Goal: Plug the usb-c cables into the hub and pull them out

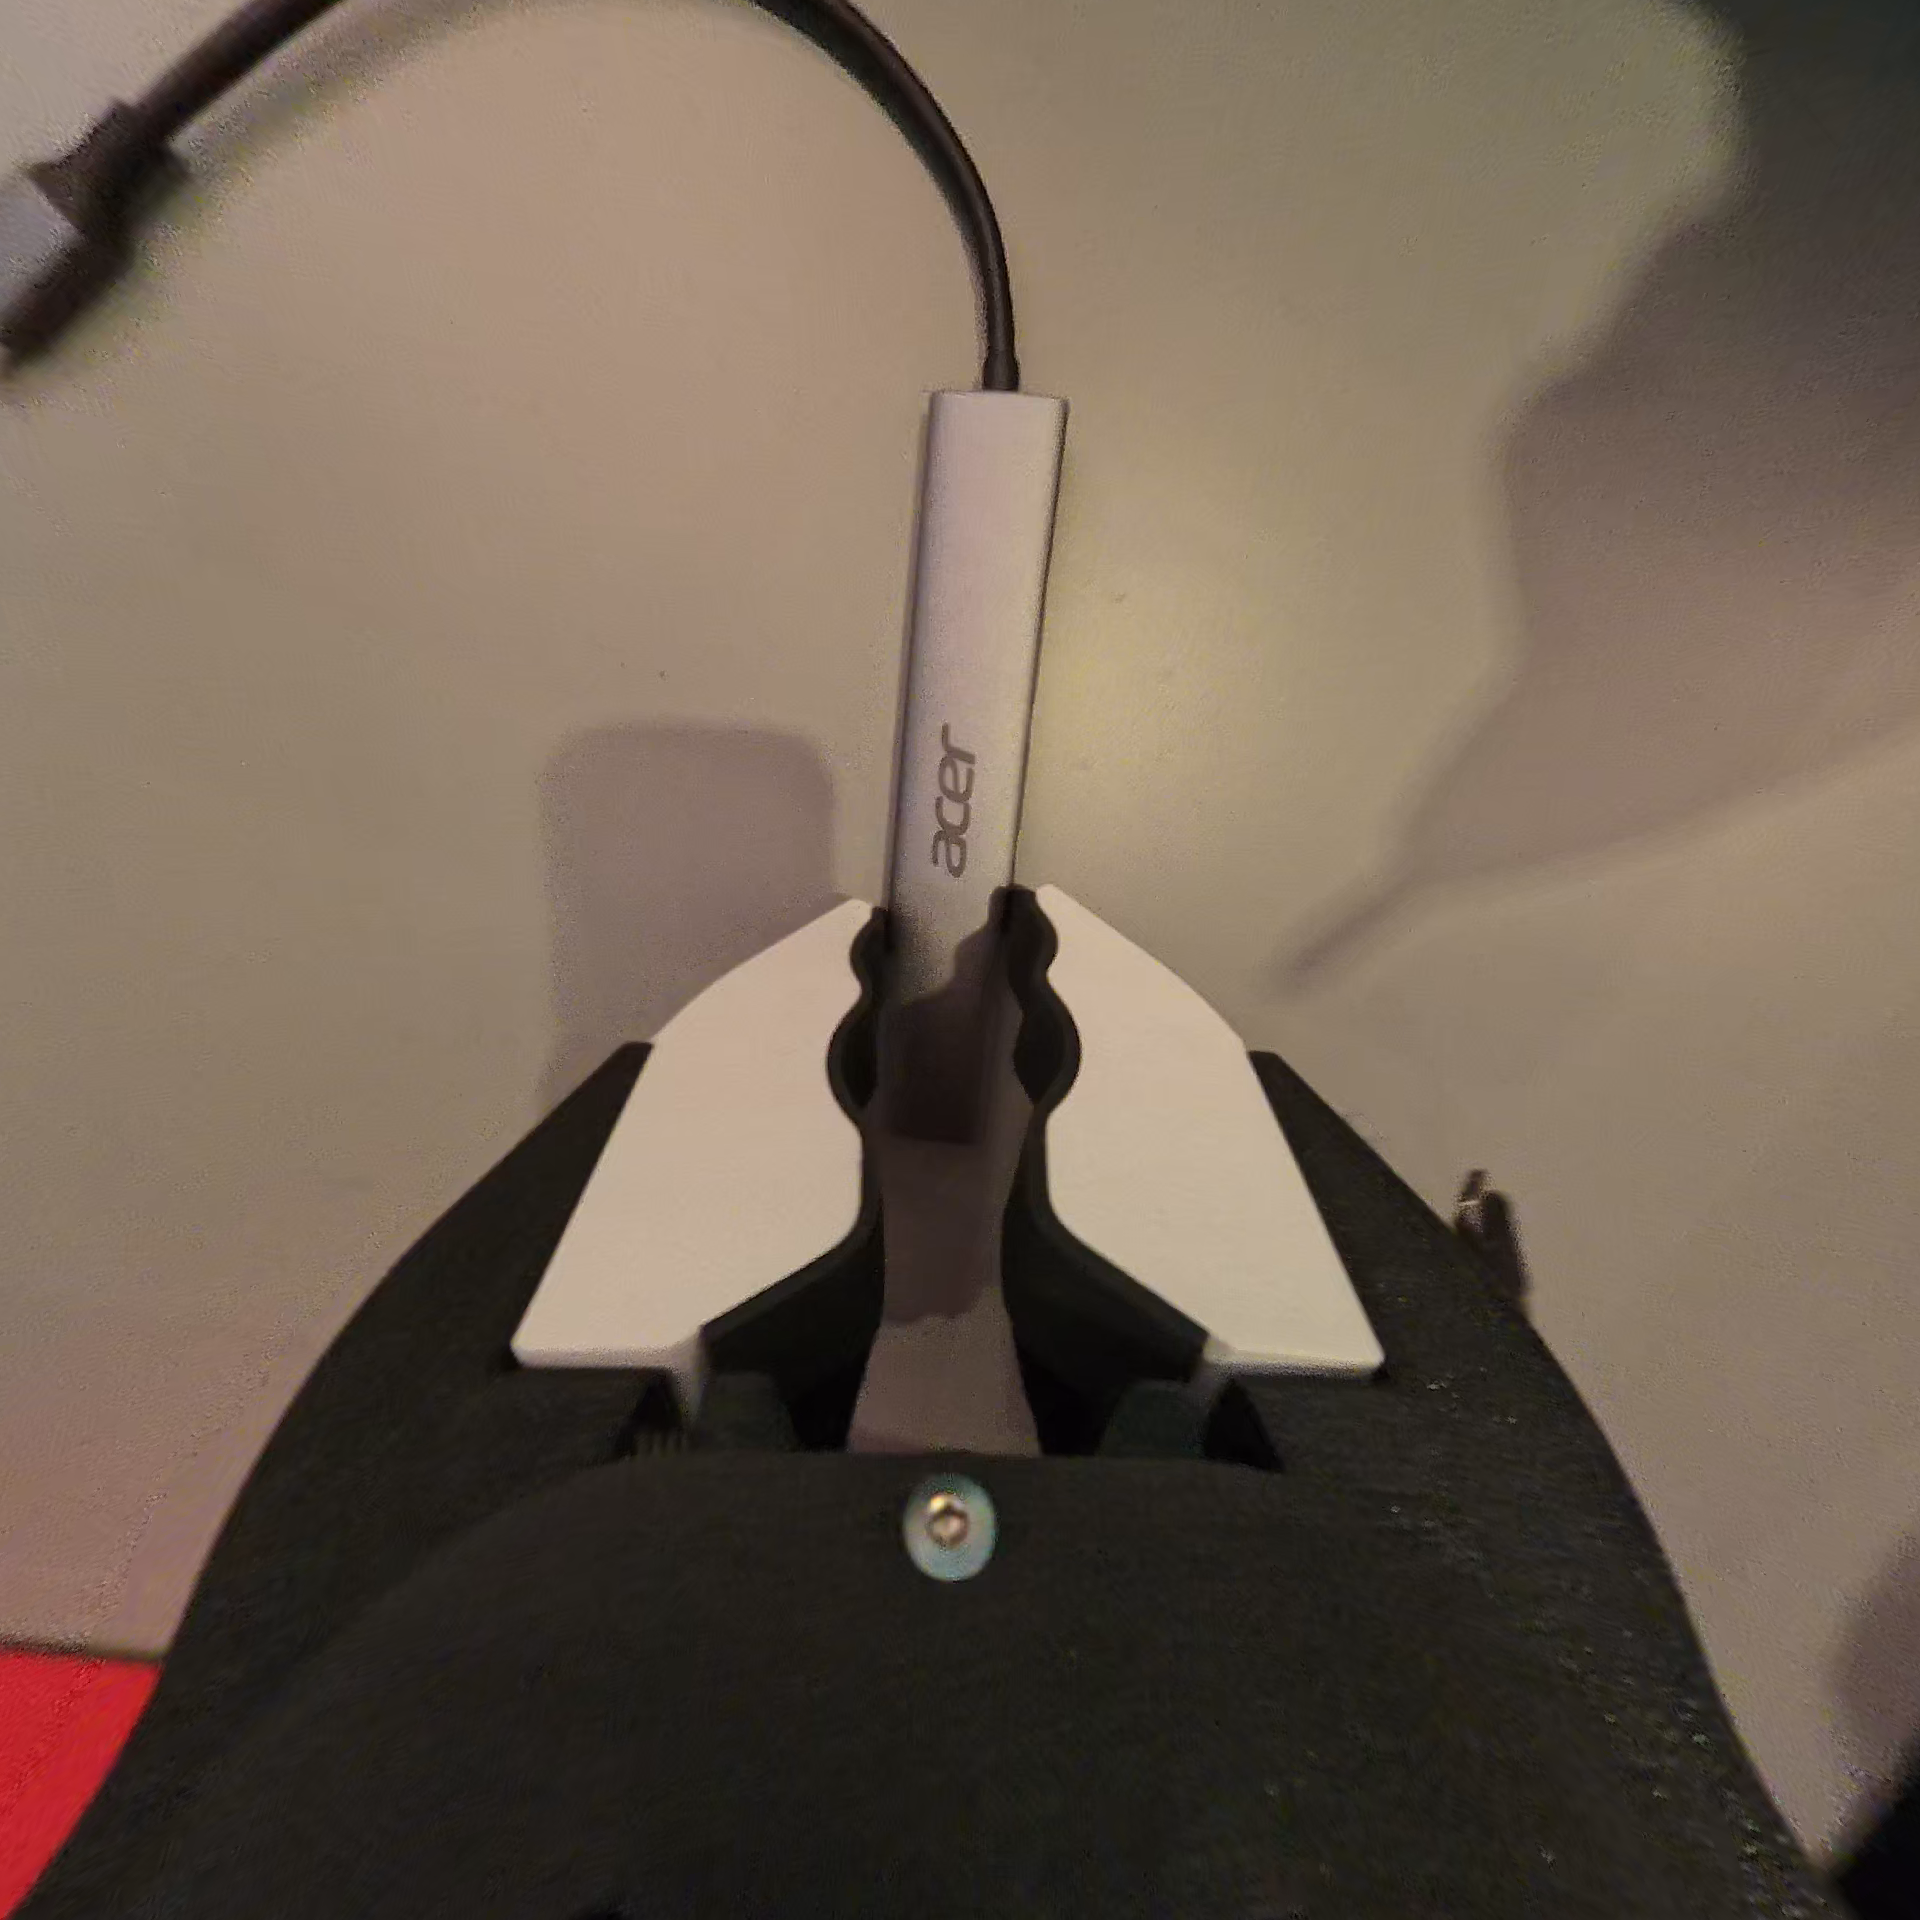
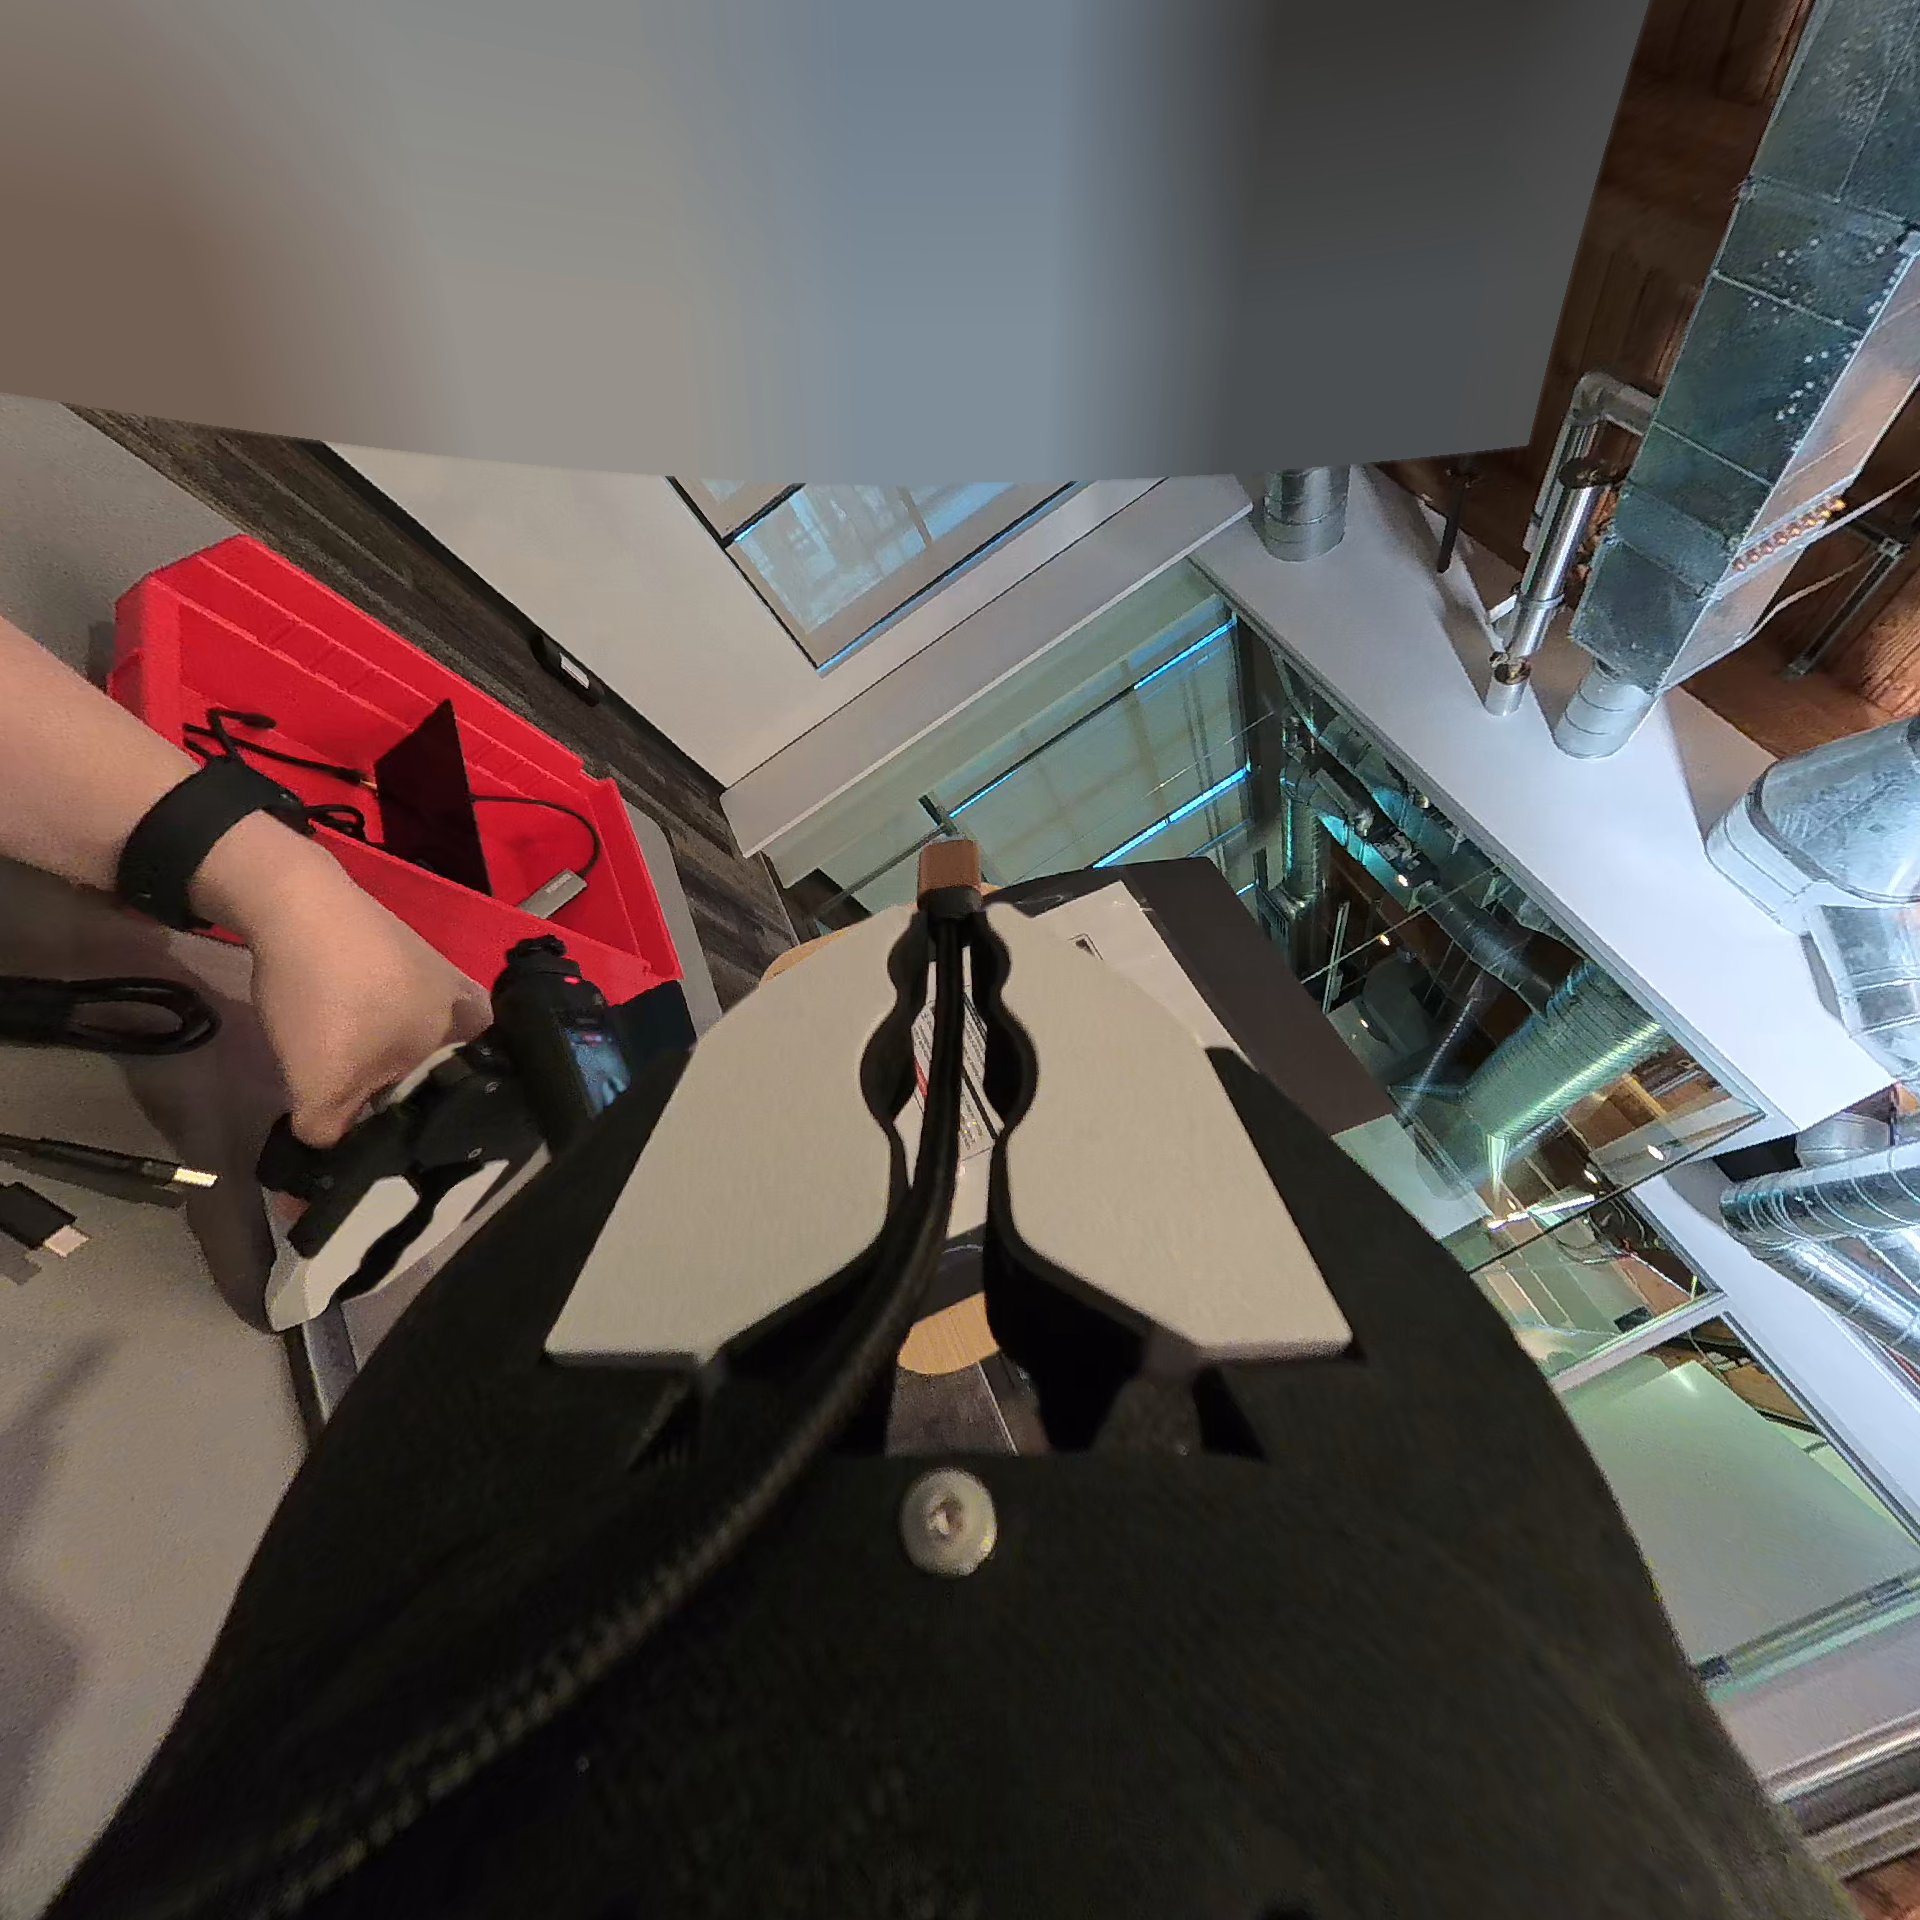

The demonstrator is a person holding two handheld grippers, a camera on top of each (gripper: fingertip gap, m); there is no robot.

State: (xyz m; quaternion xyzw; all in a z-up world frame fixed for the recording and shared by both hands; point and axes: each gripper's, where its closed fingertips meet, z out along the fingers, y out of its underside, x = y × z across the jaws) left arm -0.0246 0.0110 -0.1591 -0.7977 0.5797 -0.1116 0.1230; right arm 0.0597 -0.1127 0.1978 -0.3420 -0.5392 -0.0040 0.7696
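In the left wrist view my left gripper (image 1: 945, 904) is shut on a slim silver hub (image 1: 977, 623) that lies on the pale table and points away from me. The hub's own black cable (image 1: 935, 135) curves up and left to a plug (image 1: 52, 229) at the top left. In the right wrist view my right gripper (image 2: 948, 906) is shut on a black braided usb-c cable (image 2: 914, 1226); its copper-coloured plug end (image 2: 948, 864) sticks out past the fingertips, raised in the air and tilted away from the table. The left gripper (image 2: 343, 1236), held by a hand, shows at the left.
A red bin (image 2: 343, 665) with another hub and cables stands at the back left. Loose cable plugs (image 2: 187, 1176) and a coiled black cable (image 2: 104, 1013) lie on the grey table (image 2: 125, 1455) at the left. A red corner (image 1: 62, 1725) shows bottom left. Across from one pair of fingers to the other is roughly 40 cm.
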